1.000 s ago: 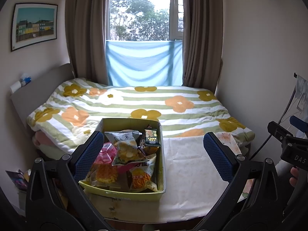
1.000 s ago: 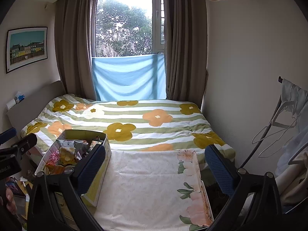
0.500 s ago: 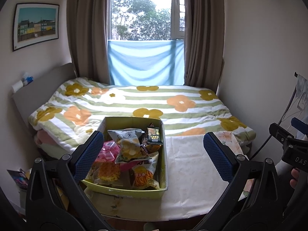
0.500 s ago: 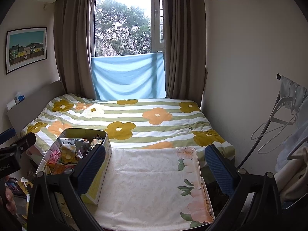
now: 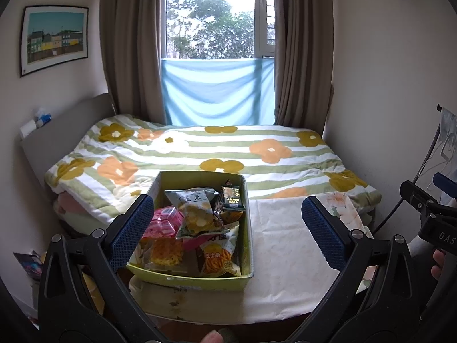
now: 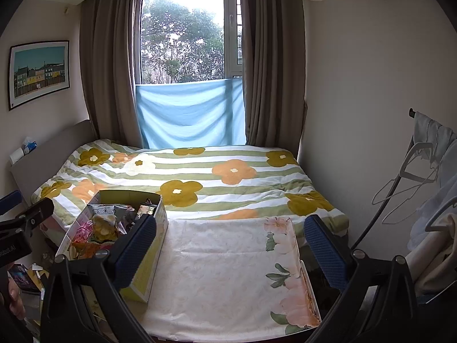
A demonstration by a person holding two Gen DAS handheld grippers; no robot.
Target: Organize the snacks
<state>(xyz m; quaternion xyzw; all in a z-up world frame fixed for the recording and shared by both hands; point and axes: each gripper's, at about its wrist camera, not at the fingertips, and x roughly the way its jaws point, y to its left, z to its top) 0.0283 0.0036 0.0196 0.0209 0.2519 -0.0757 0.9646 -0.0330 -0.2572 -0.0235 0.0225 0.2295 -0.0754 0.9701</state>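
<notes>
A yellow-green cardboard box [image 5: 248,228] sits on a white cloth-covered surface [image 5: 285,251] at the foot of the bed. It holds several snack packets: a corn snack bag [image 5: 197,214], a pink pack [image 5: 164,223], an orange chip bag [image 5: 217,257] and a small dark packet [image 5: 233,198]. My left gripper [image 5: 227,228] hovers open just short of the box, nothing between its fingers. In the right wrist view the box [image 6: 148,263] lies at the lower left. My right gripper [image 6: 230,245] hangs open over the bare cloth [image 6: 228,271], to the right of the box.
The bed with a striped flower quilt [image 5: 200,148] fills the room behind. A wall [image 6: 357,100] and a rack with hangers and clothes [image 6: 422,171] stand on the right. Clutter [image 6: 25,280] lies on the floor at the left. Curtains frame the window [image 5: 217,23].
The left gripper has drifted slightly forward and left, so the box sits a little more central in its view. The right gripper has barely moved. Both stay open.
</notes>
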